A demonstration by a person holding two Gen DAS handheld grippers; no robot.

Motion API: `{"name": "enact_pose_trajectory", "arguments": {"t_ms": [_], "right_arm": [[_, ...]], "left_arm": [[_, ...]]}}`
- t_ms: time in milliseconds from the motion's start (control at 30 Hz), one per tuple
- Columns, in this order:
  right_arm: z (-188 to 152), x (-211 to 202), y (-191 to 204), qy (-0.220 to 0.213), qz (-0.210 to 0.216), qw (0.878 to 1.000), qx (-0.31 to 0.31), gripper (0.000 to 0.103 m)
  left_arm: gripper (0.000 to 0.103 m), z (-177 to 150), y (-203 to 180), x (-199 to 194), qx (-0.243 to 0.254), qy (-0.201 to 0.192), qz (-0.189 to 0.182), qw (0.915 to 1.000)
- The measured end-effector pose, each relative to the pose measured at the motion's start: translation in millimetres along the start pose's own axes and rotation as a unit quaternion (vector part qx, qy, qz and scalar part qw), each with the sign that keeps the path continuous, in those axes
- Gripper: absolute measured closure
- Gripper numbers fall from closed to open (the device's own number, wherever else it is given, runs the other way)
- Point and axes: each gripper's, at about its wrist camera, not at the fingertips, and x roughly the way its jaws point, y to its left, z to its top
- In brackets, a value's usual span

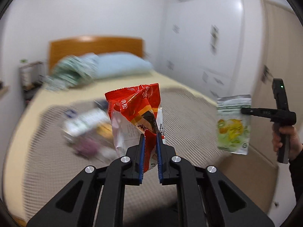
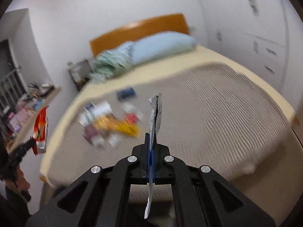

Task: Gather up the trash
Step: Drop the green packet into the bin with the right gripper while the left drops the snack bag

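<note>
Got my left gripper (image 1: 151, 141) clamped on the red wrapper (image 1: 135, 113), right gripper (image 2: 151, 143) pinched tight on the green packet (image 1: 233, 123), both off the bed (image 2: 208, 113). Thin edge grip right, could slip out. Pile (image 2: 109, 123) remains far left.

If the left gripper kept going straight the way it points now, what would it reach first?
Probably the bed: the left gripper, shut on the red wrapper, aims down at the quilted cover, near the blurred trash pile. Depth is hard to judge.
</note>
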Motion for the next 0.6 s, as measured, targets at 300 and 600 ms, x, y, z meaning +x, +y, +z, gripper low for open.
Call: {"name": "enact_pose_trajectory", "arguments": {"t_ms": [300,600], "right_arm": [[-218,65,-90,0.159,-0.087,0.983,-0.014,0.102],[-340,212,-132,0.300,-0.026,0.953,0.000,0.102]], "left_arm": [[0.094,-118,-151,158,0.082,0.234,-0.066,0.9665],[0.094,-160,-196,254,0.188,0.311,-0.065,0.9293]]}}
